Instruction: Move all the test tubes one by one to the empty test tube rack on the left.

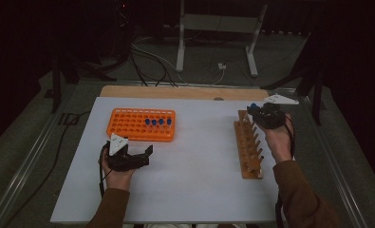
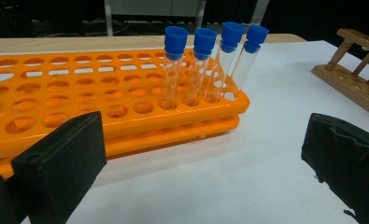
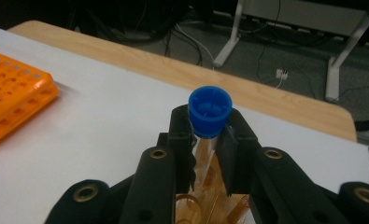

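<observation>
Your left tool (image 1: 147,153) sits low over the worktop (image 1: 194,190) near its left edge, about midway between the near and far edges, with its jaws spread wide and nothing between them. In the left gripper view those two black jaws frame bare white worktop, and the orange rack (image 2: 79,93) lies just beyond them. In the high view that orange rack (image 1: 128,126) rests toward the far left part of the worktop, just beyond your left tool. Four blue-capped tubes (image 2: 210,65) stand in a row of neighbouring holes at the rack's right end, leaning slightly; the rest of its holes that you can see are unfilled.

Farther right, the wooden rack (image 1: 248,152) runs lengthwise along the right side of the worktop, from the near half toward the far edge. Your right tool (image 1: 257,114) is at the far end of that rack, close to the far right corner. Its jaws are clamped on a tube with a blue cap (image 3: 210,109), gripping it just under the cap. The tube stands roughly upright, and its lower part reaches down into the wooden rack (image 3: 210,200) beneath the jaws.
</observation>
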Available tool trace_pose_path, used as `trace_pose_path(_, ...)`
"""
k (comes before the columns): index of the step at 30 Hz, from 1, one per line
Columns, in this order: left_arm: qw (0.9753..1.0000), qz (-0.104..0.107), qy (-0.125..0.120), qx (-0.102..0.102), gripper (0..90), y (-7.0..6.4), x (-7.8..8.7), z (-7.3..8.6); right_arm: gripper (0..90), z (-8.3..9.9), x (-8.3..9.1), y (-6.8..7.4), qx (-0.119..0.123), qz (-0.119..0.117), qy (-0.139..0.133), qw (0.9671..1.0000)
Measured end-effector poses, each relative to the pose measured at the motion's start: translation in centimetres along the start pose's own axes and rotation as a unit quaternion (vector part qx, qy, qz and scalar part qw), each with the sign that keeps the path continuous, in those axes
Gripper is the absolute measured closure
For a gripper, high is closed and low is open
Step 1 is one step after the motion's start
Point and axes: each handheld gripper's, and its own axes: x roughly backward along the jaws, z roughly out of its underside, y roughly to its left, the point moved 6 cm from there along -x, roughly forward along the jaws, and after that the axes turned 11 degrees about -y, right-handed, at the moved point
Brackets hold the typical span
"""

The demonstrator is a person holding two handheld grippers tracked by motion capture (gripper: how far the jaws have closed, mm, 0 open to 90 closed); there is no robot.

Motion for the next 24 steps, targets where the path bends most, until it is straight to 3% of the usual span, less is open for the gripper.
trace_pose_path(11, 1.0, 0.002, 0.002, -0.004, 1.0, -0.2, -0.1, 0.0, 77.3, -1.8, 1.4, 0.8, 0.015, -0.015, -0.024, 0.9995)
trace_pose_path(24, 0.9999, 0.004, 0.003, -0.013, 1.0, -0.5, -0.2, 0.1, 77.2, -1.9, 1.4, 3.2, 0.024, -0.048, -0.024, 0.9983)
